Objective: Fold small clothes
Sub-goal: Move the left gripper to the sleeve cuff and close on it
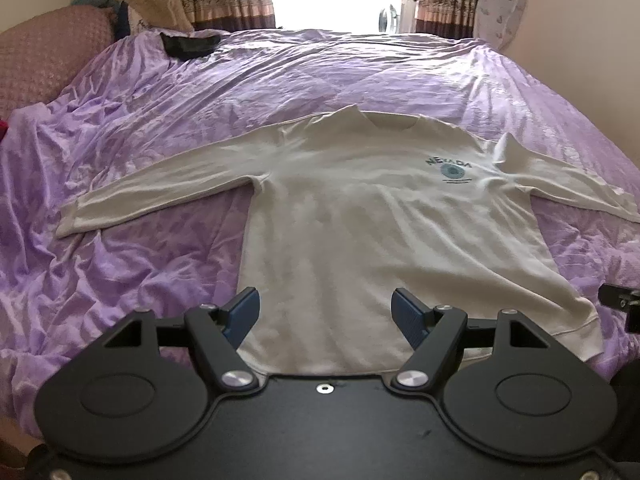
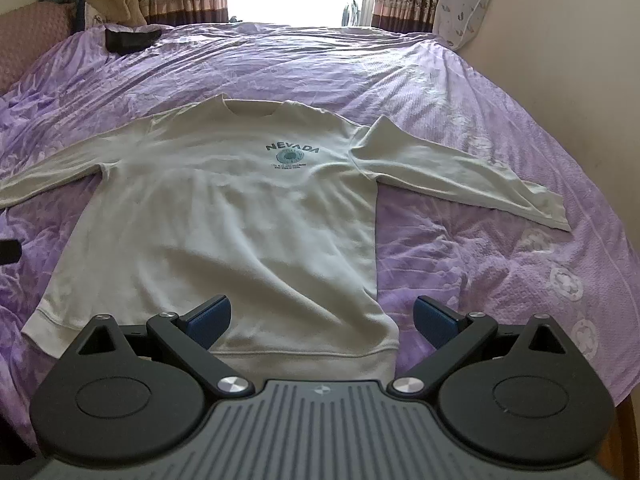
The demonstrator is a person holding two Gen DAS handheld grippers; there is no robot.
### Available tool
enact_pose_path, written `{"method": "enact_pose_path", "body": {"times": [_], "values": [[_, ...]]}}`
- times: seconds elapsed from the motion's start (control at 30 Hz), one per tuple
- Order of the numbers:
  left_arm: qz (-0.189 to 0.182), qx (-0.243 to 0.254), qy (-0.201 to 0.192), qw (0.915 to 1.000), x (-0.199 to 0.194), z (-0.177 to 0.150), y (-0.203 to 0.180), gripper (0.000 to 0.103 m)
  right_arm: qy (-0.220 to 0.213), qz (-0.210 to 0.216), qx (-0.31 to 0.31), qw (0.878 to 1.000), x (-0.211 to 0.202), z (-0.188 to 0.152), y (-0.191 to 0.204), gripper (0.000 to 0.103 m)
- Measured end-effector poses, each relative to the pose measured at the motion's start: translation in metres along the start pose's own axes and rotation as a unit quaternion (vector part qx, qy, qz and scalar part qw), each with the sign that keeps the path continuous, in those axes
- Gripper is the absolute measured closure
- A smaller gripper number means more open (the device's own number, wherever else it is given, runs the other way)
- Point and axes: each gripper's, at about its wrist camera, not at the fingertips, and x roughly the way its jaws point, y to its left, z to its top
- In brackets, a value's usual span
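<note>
Now the sweatshirt (image 1: 360, 216) lies flat, front up, sleeves spread, across the middle of the bed (image 1: 160, 92), hem toward its near edge. Left gripper (image 1: 325, 312) and right gripper (image 2: 322, 320) hover over the hem, jaws spread wide, holding nothing.

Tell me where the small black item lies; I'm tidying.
The small black item lies at the purple bedspread's far left corner, beside the pillows, beyond the white sweatshirt.

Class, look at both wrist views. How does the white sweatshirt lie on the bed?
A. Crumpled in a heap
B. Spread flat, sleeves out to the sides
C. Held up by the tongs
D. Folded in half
B: the sweatshirt lies flat on the bed, both sleeves stretched outward.
</note>
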Motion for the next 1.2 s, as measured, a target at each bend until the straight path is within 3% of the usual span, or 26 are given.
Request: {"method": "enact_pose_path", "body": {"times": [0.07, 0.1, 0.2, 0.4, 0.5, 0.63, 0.87, 1.03, 1.13, 1.2], "values": [[0.018, 0.002, -0.018, 0.9997, -0.001, 0.004, 0.008, 0.029, -0.014, 0.006, 0.002, 1.000, 0.000, 0.007, 0.003, 0.000], [0.044, 0.006, -0.025, 0.9987, -0.001, 0.006, 0.013, 0.029, -0.021, 0.014, -0.003, 1.000, 0.000, 0.013, 0.005, 0.000], [0.082, -0.009, -0.018, 0.9964, 0.002, 0.011, 0.035, 0.029, -0.030, 0.022, -0.014, 0.999, 0.004, 0.032, 0.013, 0.000], [0.100, -0.108, -0.018, 0.9889, 0.038, 0.015, 0.098, 0.029, -0.033, 0.031, -0.032, 0.998, 0.033, 0.063, 0.039, 0.000], [0.120, -0.126, -0.030, 0.9843, 0.054, 0.017, 0.128, 0.029, -0.030, 0.029, -0.031, 0.999, 0.052, 0.076, 0.055, 0.000], [0.136, -0.159, -0.016, 0.9777, 0.101, 0.035, 0.193, 0.029, -0.020, 0.031, -0.052, 0.998, 0.077, 0.087, 0.074, 0.000], [0.212, -0.199, 0.022, 0.9566, 0.205, 0.068, 0.327, 0.029, -0.011, -0.012, -0.102, 0.995, 0.130, 0.100, 0.106, 0.000], [0.191, -0.270, 0.058, 0.9419, 0.248, 0.066, 0.379, 0.029, 0.004, -0.014, -0.096, 0.995, 0.169, 0.106, 0.113, 0.000], [0.166, -0.286, 0.053, 0.9425, 0.262, 0.063, 0.392, 0.029, 0.016, -0.008, -0.086, 0.996, 0.185, 0.108, 0.113, 0.000], [0.192, -0.295, 0.057, 0.9343, 0.268, 0.066, 0.406, 0.029, 0.020, -0.008, -0.083, 0.996, 0.190, 0.108, 0.113, 0.000]]}}
